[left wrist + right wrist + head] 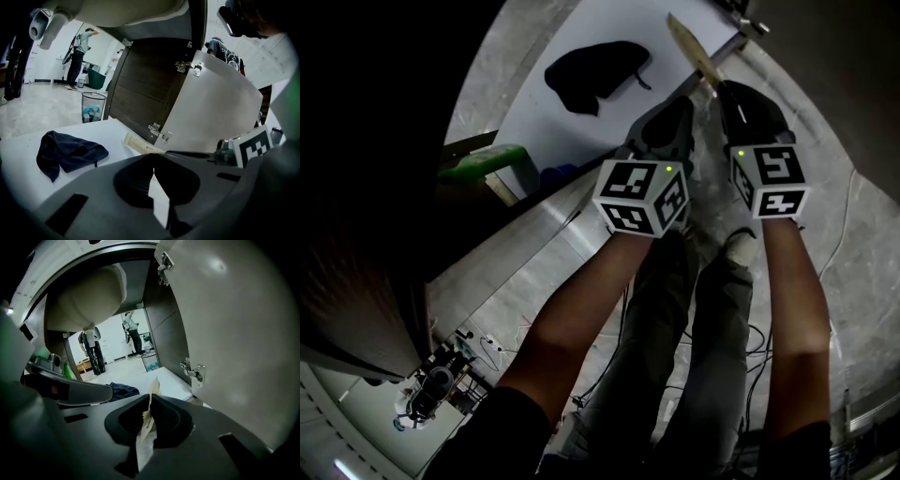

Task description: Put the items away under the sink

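A flat beige packet [689, 47] sticks out ahead of my right gripper [724, 86], whose jaws are shut on its near end [148, 416]. It hangs over the white cabinet floor [544, 112] under the sink. A dark blue cloth [595, 73] lies crumpled on that floor, further in and to the left of the packet [140, 144]. My left gripper [678, 103] is just left of the right one, jaws shut with nothing between them [153, 169]. The cloth [65, 152] lies ahead and left of it.
The sink basin's underside [89, 301] hangs overhead. An open cabinet door [215, 112] with metal hinges [197, 373] stands on the right. A green bottle [483, 164] stands at the cabinet's left side. Beyond the cabinet are a mesh bin [91, 107] and a standing person [77, 56].
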{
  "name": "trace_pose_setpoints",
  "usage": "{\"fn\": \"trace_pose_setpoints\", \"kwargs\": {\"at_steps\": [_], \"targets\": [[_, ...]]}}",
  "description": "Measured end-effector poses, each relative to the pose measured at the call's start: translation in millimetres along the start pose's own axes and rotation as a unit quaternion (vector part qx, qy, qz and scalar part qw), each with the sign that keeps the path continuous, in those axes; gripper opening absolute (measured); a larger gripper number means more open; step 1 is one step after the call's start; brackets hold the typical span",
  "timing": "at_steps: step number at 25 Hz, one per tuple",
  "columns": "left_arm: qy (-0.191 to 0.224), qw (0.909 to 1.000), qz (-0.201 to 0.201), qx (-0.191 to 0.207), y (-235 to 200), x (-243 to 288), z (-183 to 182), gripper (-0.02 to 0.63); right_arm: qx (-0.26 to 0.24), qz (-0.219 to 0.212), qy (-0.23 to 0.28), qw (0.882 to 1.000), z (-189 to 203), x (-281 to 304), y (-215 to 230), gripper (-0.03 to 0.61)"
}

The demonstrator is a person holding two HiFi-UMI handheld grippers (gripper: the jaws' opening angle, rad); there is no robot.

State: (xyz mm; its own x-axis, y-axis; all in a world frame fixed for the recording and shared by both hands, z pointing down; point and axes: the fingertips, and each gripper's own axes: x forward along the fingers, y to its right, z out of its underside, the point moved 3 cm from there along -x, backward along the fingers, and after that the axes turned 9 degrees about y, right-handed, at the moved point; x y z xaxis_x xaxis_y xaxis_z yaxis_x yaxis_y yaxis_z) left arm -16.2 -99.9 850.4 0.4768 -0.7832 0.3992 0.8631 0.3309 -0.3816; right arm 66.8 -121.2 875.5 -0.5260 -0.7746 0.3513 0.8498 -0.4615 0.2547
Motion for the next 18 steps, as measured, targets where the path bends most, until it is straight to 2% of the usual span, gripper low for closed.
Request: {"fn": "trace_pose_setpoints", "kwargs": {"at_steps": [13, 18], "targets": [[0.023, 0.9993, -0.028, -0.003, -27, 26, -8, 0.009, 0.002, -0.011, -0.004, 1.000, 11, 55, 11, 0.040], [0.027, 0.9993, -0.025, 0.000, -34, 31, -12, 0.009, 0.002, -0.024, -0.002, 1.000, 11, 75, 5, 0.041]]}}
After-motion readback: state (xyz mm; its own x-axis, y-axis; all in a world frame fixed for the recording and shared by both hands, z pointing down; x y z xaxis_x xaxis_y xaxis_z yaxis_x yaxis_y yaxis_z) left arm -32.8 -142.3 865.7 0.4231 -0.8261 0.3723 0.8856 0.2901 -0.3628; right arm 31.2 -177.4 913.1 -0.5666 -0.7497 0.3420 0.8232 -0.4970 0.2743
